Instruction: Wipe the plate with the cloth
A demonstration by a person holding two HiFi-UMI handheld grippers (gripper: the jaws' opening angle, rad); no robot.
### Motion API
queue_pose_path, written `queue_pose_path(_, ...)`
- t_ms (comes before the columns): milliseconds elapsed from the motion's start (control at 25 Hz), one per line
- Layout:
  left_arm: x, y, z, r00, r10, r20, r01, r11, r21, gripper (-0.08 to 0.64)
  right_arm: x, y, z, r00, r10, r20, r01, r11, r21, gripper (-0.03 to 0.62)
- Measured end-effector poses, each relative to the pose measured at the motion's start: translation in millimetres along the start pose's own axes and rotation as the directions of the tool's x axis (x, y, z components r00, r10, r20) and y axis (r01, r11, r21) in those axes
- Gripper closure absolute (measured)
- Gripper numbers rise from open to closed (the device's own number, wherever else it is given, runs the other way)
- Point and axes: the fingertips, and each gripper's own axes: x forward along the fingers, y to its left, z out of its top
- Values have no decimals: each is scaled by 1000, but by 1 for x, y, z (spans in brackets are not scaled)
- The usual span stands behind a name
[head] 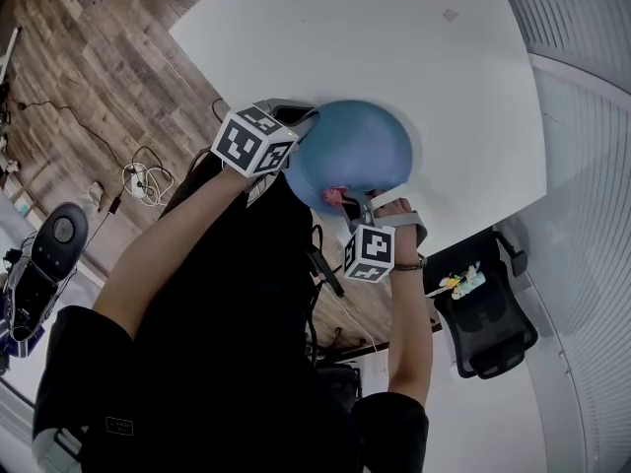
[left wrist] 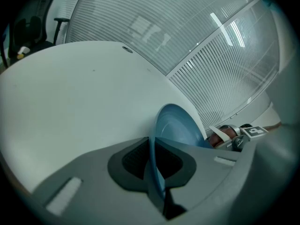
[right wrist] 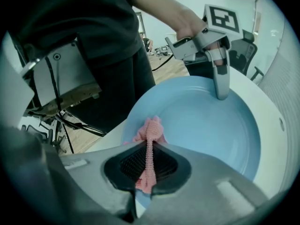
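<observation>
Left claw (left wrist: 153,148) pinches the plate (right wrist: 201,121) rim, right claw (right wrist: 147,146) pinches the cloth (right wrist: 150,130) lying on the plate just ahead; wiping seems unfinished.

We count one blue plate (head: 360,151), one pink cloth (head: 335,197) at its seven o'clock edge in the head view, and one white table (head: 394,37). We count two grippers, the left gripper (left wrist: 152,165) and the right gripper (right wrist: 147,165), and one black office chair (head: 488,318) at five o'clock from the plate.
</observation>
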Motion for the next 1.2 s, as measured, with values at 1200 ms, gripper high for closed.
queue_pose_path(1200,6,3,13,1000,13,23,-13,1000,-8,540,-39,-190,-67,877,-440,-193,472,863,177,578)
